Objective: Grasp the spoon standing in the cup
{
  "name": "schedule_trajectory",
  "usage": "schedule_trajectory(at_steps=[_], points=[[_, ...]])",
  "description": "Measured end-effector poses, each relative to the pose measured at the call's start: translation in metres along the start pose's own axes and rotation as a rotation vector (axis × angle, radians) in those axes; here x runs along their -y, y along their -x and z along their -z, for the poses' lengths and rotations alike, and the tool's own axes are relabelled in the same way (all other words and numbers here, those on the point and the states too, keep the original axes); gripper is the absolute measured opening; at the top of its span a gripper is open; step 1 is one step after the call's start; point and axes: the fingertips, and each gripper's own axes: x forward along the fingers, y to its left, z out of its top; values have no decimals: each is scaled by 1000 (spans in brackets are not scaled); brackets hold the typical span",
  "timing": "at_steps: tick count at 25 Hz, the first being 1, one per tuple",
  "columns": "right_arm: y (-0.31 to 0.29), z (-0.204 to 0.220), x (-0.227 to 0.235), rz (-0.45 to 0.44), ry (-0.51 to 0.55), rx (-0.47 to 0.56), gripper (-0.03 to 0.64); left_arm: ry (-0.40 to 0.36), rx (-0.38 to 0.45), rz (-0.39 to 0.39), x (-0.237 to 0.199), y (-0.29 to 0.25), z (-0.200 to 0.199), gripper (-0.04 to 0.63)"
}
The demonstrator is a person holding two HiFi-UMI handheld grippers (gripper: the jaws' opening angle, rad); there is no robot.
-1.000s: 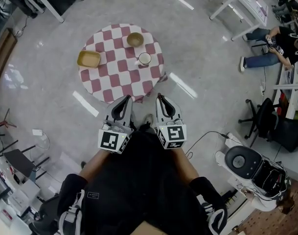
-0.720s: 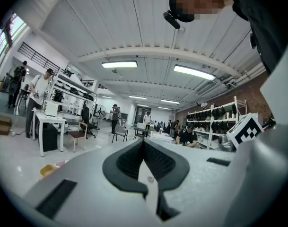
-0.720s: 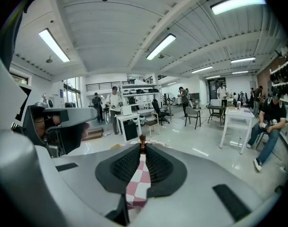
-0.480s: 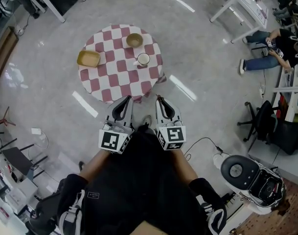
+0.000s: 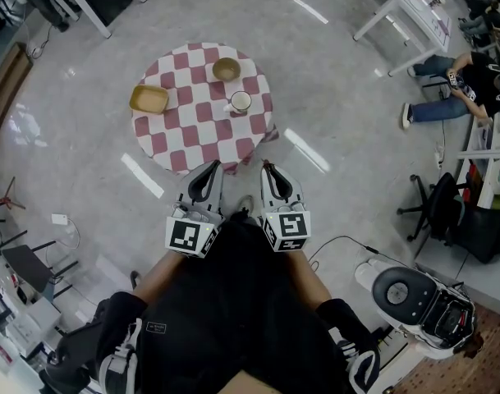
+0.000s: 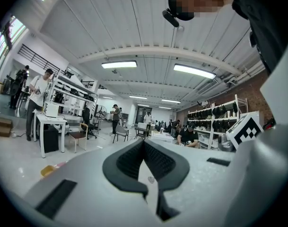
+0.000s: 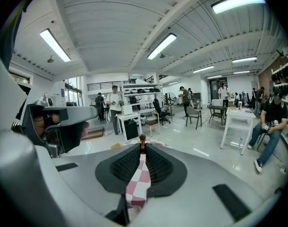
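A round table with a red-and-white checked cloth (image 5: 172,131) stands ahead of the person. On it, left to right, are a yellow rectangular dish (image 5: 149,98), a tan round bowl (image 5: 226,69) and a white cup (image 5: 241,100) holding the brown spoon (image 7: 142,139). Short of the table, the left gripper (image 5: 212,166) and right gripper (image 5: 268,166) hover side by side. Both have their jaws closed together and hold nothing.

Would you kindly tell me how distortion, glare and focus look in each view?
Head view: fisheye curving the room's edges, lamp glare streaking the glossy floor, checkered table sharp. Left gripper view: black vignette corners, near fingers slightly soft. Right gripper view: bowed ceiling beams, lamps blown out.
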Motion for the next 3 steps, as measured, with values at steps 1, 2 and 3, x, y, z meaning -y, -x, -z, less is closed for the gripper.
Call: schedule_trajectory(at_steps=[1,2,3], points=[[0,-1,0,0,0,1,55,0,-1,1,0,0,0,8],[1,-1,0,0,-1,1,55,-1,-1,1,1,0,-1,8],[1,-1,0,0,-1,1,55,-2,-2,2,1,0,-1,8]])
